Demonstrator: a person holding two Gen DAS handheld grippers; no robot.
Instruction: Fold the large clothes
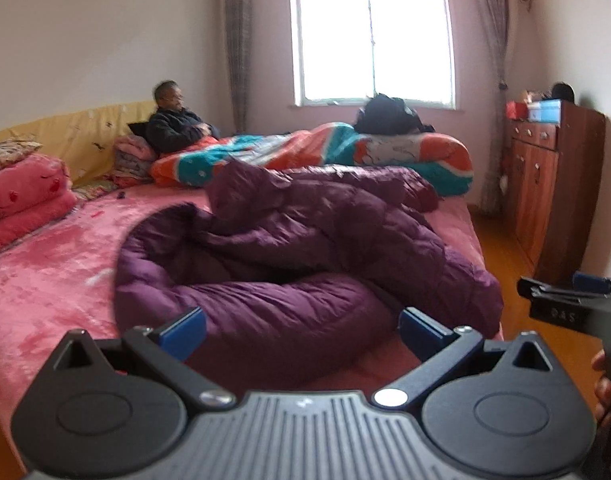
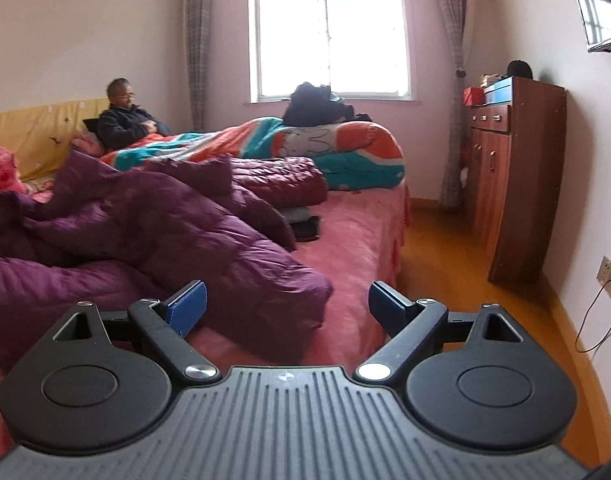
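Note:
A large purple quilted down coat (image 1: 305,240) lies crumpled on the pink bed (image 1: 45,280), one padded sleeve curled along its near side. My left gripper (image 1: 301,334) is open just above the bed's near edge, its blue pads either side of that sleeve without touching it. In the right wrist view the same coat (image 2: 153,232) fills the left half. My right gripper (image 2: 287,306) is open too, hovering by the coat's near right corner with nothing between its fingers. The right gripper (image 1: 561,300) also shows at the far right of the left wrist view.
A person (image 1: 173,124) sits against the headboard under an orange and teal quilt (image 1: 325,152), with a black bag (image 1: 385,116) on it. A dark red folded garment (image 2: 281,184) lies behind the coat. A wooden cabinet (image 2: 513,176) stands right, across a strip of wood floor (image 2: 445,264).

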